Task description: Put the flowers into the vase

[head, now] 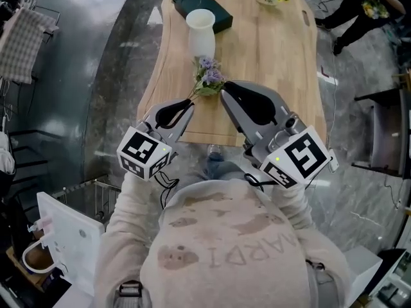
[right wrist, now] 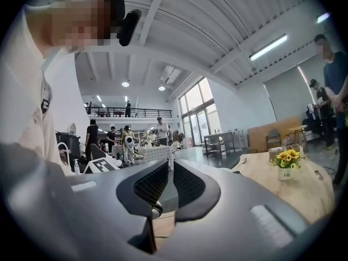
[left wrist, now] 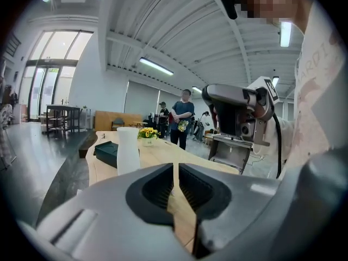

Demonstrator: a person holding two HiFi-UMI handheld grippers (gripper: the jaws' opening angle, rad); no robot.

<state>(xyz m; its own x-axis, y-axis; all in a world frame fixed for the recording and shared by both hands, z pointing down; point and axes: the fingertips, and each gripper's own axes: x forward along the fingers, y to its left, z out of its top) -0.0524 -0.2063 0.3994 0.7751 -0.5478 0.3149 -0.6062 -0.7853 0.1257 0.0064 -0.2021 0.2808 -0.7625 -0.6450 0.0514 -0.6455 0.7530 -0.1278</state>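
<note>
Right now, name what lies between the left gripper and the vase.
The purple flowers, stem toward the left gripper, blooms toward the vase; head view.

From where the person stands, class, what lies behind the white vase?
A dark green tray lies on the wooden table just behind the white vase. The vase covers the tray's near edge, so whether they touch cannot be seen.

Purple flowers (head: pixel 209 77) — beside upright white vase (head: pixel 201 33)
</note>
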